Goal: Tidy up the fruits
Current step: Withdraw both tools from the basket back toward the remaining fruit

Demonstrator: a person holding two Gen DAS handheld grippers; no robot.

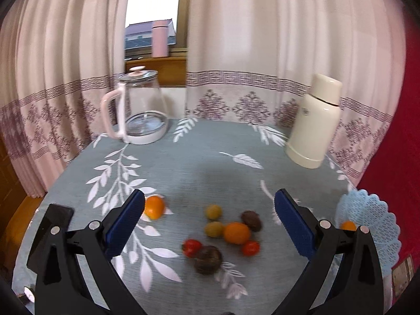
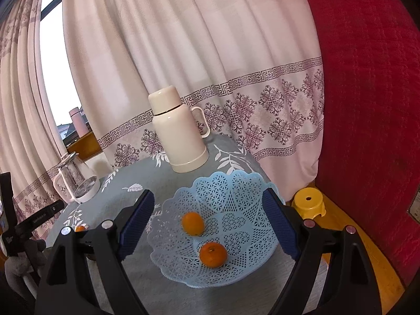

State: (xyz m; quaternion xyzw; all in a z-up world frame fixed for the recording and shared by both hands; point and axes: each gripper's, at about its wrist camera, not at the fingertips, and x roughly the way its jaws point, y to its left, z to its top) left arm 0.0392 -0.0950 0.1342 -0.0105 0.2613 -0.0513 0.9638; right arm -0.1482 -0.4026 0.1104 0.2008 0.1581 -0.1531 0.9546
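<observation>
Left wrist view: left gripper angled down over table, jaws apart, empty, above loose fruit cluster.

Right wrist view: right gripper tilted down, jaws wide, empty, over blue basket holding two oranges.

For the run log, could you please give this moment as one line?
basket: two oranges | table: fruit loose | left gripper: open | right gripper: open

Home room: patterned curtains, clothed table, thermos.
</observation>
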